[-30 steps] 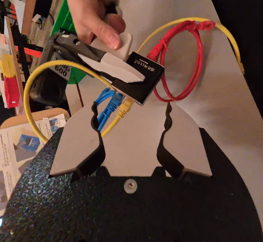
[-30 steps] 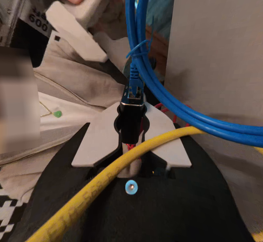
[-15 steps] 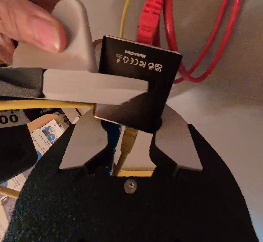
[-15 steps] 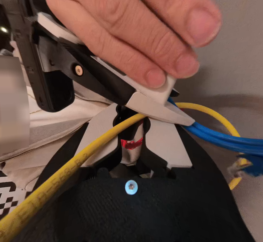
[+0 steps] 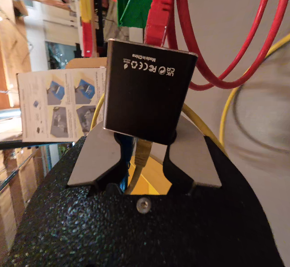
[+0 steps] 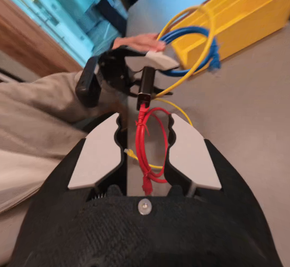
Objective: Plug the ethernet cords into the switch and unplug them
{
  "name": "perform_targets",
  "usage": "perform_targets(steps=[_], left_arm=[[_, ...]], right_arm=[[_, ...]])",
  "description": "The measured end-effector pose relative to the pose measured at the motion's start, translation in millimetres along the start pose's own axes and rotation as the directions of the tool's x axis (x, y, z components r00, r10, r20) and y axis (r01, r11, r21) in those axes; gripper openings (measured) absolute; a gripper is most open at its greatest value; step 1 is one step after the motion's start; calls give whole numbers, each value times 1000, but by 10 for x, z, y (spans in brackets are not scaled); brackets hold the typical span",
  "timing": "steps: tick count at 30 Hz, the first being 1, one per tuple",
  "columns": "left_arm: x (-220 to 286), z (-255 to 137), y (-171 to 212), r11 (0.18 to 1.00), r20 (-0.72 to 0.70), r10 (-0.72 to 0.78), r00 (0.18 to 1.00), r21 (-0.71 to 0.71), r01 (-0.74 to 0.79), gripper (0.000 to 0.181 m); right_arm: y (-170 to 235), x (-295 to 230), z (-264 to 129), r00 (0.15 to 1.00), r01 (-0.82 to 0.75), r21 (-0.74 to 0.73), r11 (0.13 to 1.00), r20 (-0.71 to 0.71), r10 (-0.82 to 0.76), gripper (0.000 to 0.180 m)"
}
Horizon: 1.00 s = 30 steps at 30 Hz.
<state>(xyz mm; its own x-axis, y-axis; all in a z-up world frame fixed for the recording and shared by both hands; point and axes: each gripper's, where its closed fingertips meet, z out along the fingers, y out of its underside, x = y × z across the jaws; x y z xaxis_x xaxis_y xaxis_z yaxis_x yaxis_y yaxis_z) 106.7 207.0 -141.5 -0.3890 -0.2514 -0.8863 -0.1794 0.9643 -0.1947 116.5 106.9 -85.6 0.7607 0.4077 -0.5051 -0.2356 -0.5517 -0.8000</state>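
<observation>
My left gripper [image 5: 143, 132] is shut on the black switch [image 5: 146, 96] and holds it by its near end, above the grey table. A yellow plug [image 5: 142, 151] and a blue plug [image 5: 127, 146] sit in its near face. A red cord [image 5: 158, 16] is plugged into the far face. My right gripper [image 6: 144, 116] is open and empty, drawn back from the switch [image 6: 146, 83]. The red cord [image 6: 141, 141] hangs in a coil between its fingers without touching them. The left gripper [image 6: 147, 77] shows farther off, with a hand on it.
A yellow box [image 6: 235, 16] stands on the grey table [image 6: 235, 118] behind the looped blue cable [image 6: 188, 33] and yellow cable [image 6: 196, 65]. A loose yellow plug [image 6: 128, 151] lies on the table. A printed leaflet [image 5: 59, 102] and green item [image 5: 135, 0] are at left. The tips of one gripper are about 12 centimeters away from the tips of the other.
The switch passed from my right gripper to my left. The left gripper closed on it. The right gripper let go, opened and pulled back.
</observation>
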Motion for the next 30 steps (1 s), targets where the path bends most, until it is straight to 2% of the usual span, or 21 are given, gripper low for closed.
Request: perform_targets(steps=[1, 2, 4, 7, 10, 12, 14, 16, 17, 19, 21, 24, 27, 30], left_arm=[[-70, -8, 50, 1000, 65, -15, 998, -13, 16, 56], [-136, -18, 80, 999, 131, -17, 991, -24, 21, 56], [-211, -24, 108, 998, 236, 3, 972, -61, 12, 55], [-229, 0, 55, 997, 318, -4, 948, -69, 27, 56], [-254, -28, -86, 998, 359, -55, 932, 9, 55, 56], [-273, -49, -114, 999, 382, -43, 923, 7, 43, 56], [-257, -58, -112, 999, 382, -36, 923, 9, 35, 56], [-195, -61, -138, 997, 344, -79, 936, 53, 65, 56], [-161, -62, -147, 994, 317, -101, 943, 69, 83, 56], [-70, -72, -179, 988, 245, -135, 960, 101, 114, 56], [52, -101, -236, 980, 146, -161, 976, 141, 141, 57], [279, -164, -282, 969, -49, -190, 981, 154, 195, 53], [478, -285, -322, 933, -291, -277, 916, 148, 329, 62], [537, -365, -424, 848, -464, -374, 803, 179, 499, 55]], right_arm=[[-96, 63, -50, 994, 62, 87, 994, -93, -54, 70], [-113, 62, -44, 984, 129, 110, 986, -141, -113, 75], [-50, -15, 80, 948, 274, 61, 960, -185, -259, 76], [8, -12, 301, 854, 442, -38, 896, -288, -433, 74], [121, 170, 400, 704, 553, -250, 795, -371, -606, 49], [248, 130, 496, 649, 615, -339, 712, -294, -701, 20], [235, 172, 495, 557, 652, -395, 647, -330, -762, 14], [238, 159, 488, 447, 701, -448, 556, -331, -831, 12], [230, 160, 476, 366, 724, -481, 494, -340, -866, 12], [190, 189, 406, 151, 729, -587, 352, -364, -919, 11], [180, 159, 352, -37, 710, -674, 203, -324, -945, 11], [188, 163, 274, -241, 632, -775, 21, -222, -945, 11], [224, 200, 240, -341, 581, -810, -85, -147, -929, 11], [235, 160, 274, -397, 569, -807, -157, -102, -912, 11]])
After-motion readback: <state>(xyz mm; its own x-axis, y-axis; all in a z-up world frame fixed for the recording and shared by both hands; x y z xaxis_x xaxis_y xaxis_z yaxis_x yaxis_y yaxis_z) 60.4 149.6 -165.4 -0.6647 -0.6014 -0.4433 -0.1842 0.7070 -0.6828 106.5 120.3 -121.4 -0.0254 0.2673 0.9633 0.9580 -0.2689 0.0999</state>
